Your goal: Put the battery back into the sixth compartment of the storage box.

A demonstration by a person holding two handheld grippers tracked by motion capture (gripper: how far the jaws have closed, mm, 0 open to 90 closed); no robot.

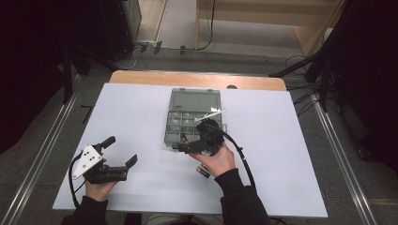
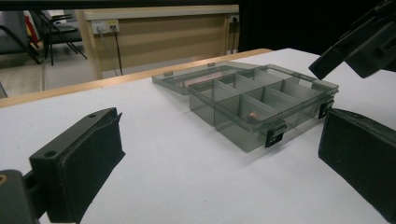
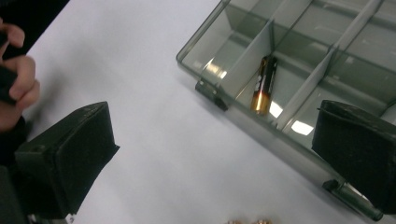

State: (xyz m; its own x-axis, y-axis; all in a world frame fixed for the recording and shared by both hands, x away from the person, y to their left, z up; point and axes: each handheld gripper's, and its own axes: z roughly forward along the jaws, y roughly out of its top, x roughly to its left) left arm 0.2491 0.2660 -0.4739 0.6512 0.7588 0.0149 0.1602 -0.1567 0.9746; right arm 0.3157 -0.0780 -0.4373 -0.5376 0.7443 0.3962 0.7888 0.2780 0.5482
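So right now I've got one AA battery (image 3: 263,84) lying flat in a front-row compartment of the clear organizer box (image 1: 174,126), the box sitting mid-desk toward the far edge with its lid (image 1: 195,99) flipped open away from me. In the right gripper view the battery's long axis runs roughly front to back in its cell, gold end toward the box's near wall, tucked against a divider.

My right gripper (image 1: 187,146) hangs just over the box's near edge, jaws spread wide with nothing between the pads, so that battery looks delivered. The part that matters for whatever I do next: the remaining batteries (image 1: 203,170) are lying on the desk just on my side of the right hand, between it and the near edge, partly tucked under the hand in the high view. In the right gripper view I can just catch two copper-coloured ends (image 3: 246,221) at the bottom of the frame, so they're behind and below the jaws, not in front. I can't really tell how they're lying from here. My guess is the gripper has to pull back toward me and tip down to get at one.

Left gripper (image 1: 123,154) is parked way off near the desk's near-left corner, jaws also wide apart and empty, pointed toward the box. It's well apart from both the box and the spare batteries, so the right hand is clearly the nearer one for the next pick
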